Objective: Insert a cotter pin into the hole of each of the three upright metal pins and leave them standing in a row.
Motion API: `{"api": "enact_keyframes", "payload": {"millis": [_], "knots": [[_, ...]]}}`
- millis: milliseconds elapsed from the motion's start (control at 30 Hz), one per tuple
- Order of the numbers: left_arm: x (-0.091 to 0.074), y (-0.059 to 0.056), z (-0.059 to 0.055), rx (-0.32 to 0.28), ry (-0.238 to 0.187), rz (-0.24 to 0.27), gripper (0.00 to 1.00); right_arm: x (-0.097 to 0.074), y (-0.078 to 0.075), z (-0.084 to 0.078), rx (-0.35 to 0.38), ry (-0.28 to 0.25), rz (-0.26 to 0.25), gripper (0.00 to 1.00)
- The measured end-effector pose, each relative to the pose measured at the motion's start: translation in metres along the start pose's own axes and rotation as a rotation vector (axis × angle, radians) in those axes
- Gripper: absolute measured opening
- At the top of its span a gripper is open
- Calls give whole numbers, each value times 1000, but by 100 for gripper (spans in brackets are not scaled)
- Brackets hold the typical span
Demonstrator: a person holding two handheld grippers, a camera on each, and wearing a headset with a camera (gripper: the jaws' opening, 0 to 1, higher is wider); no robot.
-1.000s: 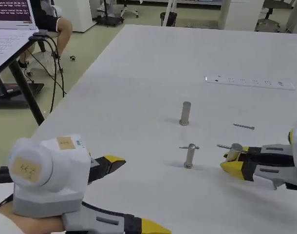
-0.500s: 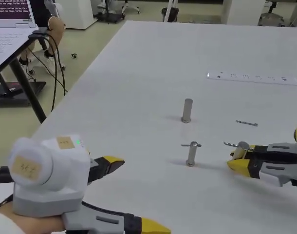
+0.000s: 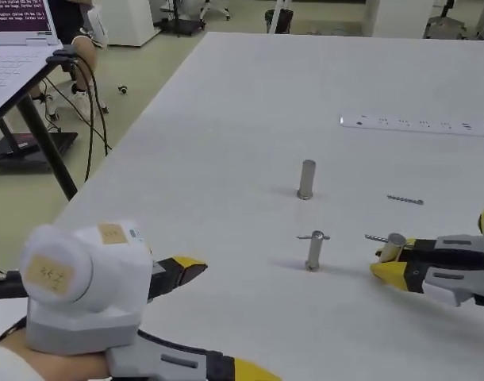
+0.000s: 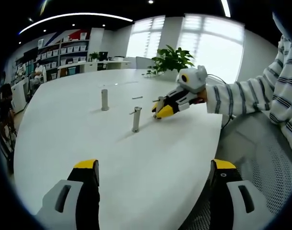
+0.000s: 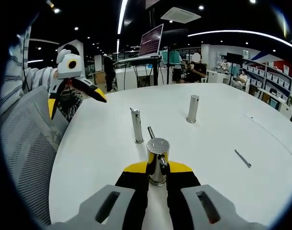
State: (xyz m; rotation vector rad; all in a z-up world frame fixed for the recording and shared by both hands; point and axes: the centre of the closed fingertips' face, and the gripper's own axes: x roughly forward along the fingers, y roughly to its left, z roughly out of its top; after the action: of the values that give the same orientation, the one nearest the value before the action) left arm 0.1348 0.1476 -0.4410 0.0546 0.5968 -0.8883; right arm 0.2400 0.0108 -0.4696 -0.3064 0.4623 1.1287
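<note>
Nothing can be read with certainty. At the far left, the laptop screen (image 3: 18,14) carries several lines of pale writing on a dark purple ground, too small and blurred to make out. Two tan stickers (image 3: 113,232) on the white housing of the left gripper (image 3: 224,317) bear faint marks that stay illegible. In the right gripper view a monitor (image 5: 152,40) beyond the worktop shows lines of text, also unreadable. The white power strip (image 3: 416,125) at the far right has tiny dark markings.
</note>
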Motion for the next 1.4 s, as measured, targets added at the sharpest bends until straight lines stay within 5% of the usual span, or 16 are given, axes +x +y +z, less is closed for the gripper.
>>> {"api": "enact_keyframes", "payload": {"millis": [1067,1200,1300,1400], "knots": [[1,-3,2,-16,4,-14,95,5,-1,-4,17,0,-7,10],[0,-4,1,-20,9,-17,95,3,2,-10,35,34,-10,18],[0,-4,2,-16,6,-16,95,-2,2,-7,58,16,-31,32],[0,-4,4,-18,-2,-18,96,-9,5,-4,78,8,-33,33]]}}
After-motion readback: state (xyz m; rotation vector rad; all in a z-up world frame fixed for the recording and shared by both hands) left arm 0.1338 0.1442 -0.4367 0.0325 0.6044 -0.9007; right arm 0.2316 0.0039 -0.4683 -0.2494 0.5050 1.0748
